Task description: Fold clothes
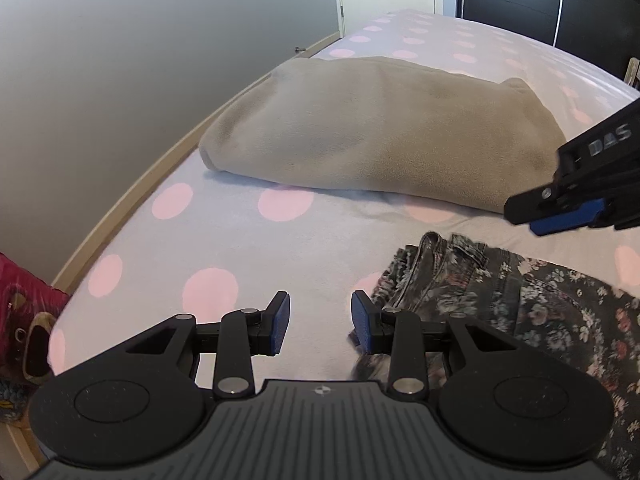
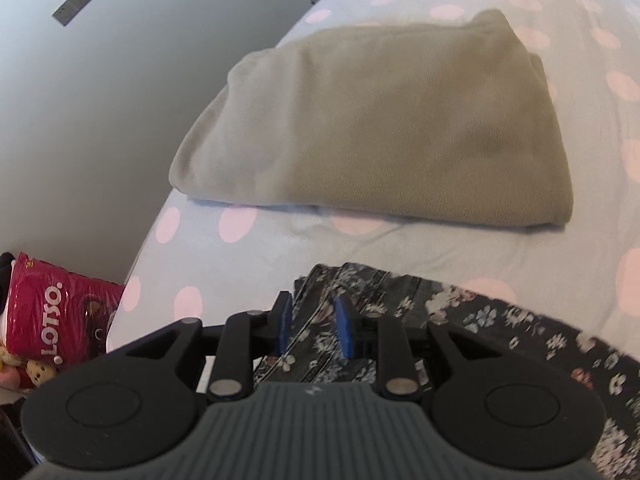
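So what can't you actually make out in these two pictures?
- Floral garment: both views cut it off at the right and bottom edges, and the gripper bodies cover part, so its type and full shape are unclear.
- Right gripper: its jaws are apart over the fabric; contact cannot be told.
- Beige blanket: its layers are hidden underneath.
- Red bag: the left edge crops it; its contents are unreadable.

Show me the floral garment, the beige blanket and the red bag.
floral garment (image 2: 460,320): right wrist view, dark printed cloth.
beige blanket (image 1: 380,128): left wrist view, top of the fold.
red bag (image 2: 52,312): right wrist view, lettered side.
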